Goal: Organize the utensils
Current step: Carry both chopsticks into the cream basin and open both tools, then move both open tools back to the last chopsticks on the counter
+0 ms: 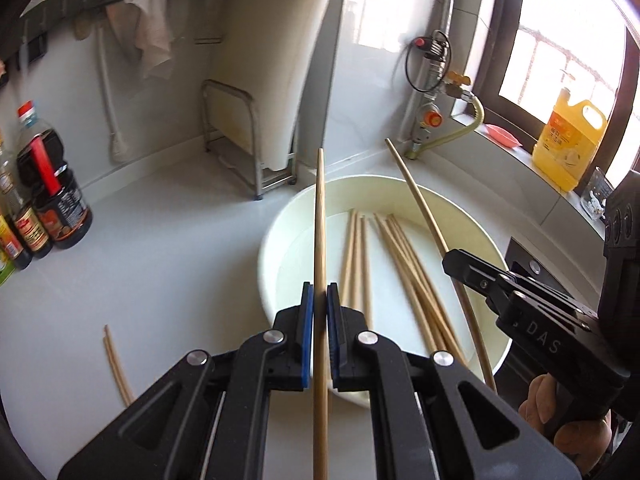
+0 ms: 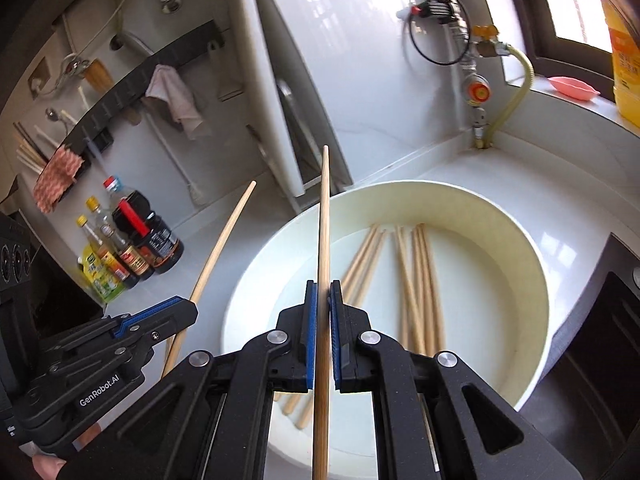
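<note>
A white basin [image 1: 280, 224] [image 2: 532, 256] on the counter holds several wooden chopsticks [image 1: 400, 256] [image 2: 420, 280]. My left gripper [image 1: 319, 292] is shut on one chopstick [image 1: 320, 216], held upright above the basin's near left rim. My right gripper [image 2: 323, 292] is shut on another chopstick [image 2: 325, 216], also above the basin. Each gripper shows in the other's view: the right one [image 1: 460, 264] with its chopstick [image 1: 420, 200], the left one [image 2: 180, 308] with its chopstick [image 2: 224, 236]. A pair of chopsticks [image 1: 116, 364] lies on the counter left of the basin.
Sauce bottles [image 1: 52, 200] [image 2: 136, 240] stand at the left by the wall. A metal rack with a white cutting board [image 1: 256, 120] stands behind the basin. A gas valve and hose [image 1: 436, 92] and a yellow oil jug [image 1: 568, 140] are at the right by the window. A stove [image 2: 600, 320] lies right of the basin.
</note>
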The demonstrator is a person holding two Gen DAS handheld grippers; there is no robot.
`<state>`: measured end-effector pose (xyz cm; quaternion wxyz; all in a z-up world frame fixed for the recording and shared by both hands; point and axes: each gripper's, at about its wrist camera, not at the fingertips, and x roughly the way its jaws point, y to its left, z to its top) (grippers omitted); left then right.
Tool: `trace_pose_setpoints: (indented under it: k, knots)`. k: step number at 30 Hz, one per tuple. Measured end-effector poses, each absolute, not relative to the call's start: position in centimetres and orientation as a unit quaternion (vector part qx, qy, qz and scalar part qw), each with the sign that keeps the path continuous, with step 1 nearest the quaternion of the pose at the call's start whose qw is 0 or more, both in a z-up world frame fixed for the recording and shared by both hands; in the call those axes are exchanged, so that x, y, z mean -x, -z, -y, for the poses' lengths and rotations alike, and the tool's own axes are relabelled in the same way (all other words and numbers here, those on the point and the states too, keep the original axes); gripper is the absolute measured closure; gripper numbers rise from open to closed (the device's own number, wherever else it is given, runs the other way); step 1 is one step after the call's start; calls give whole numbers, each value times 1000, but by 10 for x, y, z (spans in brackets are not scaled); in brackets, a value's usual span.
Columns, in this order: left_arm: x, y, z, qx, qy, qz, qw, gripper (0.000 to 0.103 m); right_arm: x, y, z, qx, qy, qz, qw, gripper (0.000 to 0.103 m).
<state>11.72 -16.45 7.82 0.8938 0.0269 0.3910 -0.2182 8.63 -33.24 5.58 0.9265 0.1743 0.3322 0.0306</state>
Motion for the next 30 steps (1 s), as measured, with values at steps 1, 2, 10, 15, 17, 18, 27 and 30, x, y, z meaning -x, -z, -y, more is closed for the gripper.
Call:
trace_pose_setpoints:
  k: [1, 2, 10, 15, 17, 18, 27, 30]
  knots:
    - [-122, -77, 175, -32, 223, -393, 892, 96, -86, -54, 340, -180, -23, -333, 926, 97]
    - [-126, -76, 184, -36, 227, -395, 889, 96, -87, -52, 345, -185, -18, -334, 924, 97]
    - [-151, -56, 235, -64, 248, -416, 872, 95, -96, -32, 369, -201, 11, -354, 913, 97]
    - [-153, -52, 242, -69, 245, -421, 870, 95, -98, -28, 373, -204, 14, -359, 911, 97]
    - [-154, -52, 242, -67, 242, -424, 870, 95, -98, -27, 372, -201, 15, -362, 910, 97]
    - [-155, -53, 241, -64, 242, -424, 871, 93, -98, -28, 372, -199, 17, -363, 910, 96]
    - [-151, -71, 216, -42, 222, -402, 887, 57, -94, -36, 369, -197, 15, -353, 914, 92]
    - [-149, -75, 210, -40, 219, -400, 889, 57, -93, -38, 364, -193, 10, -354, 915, 90]
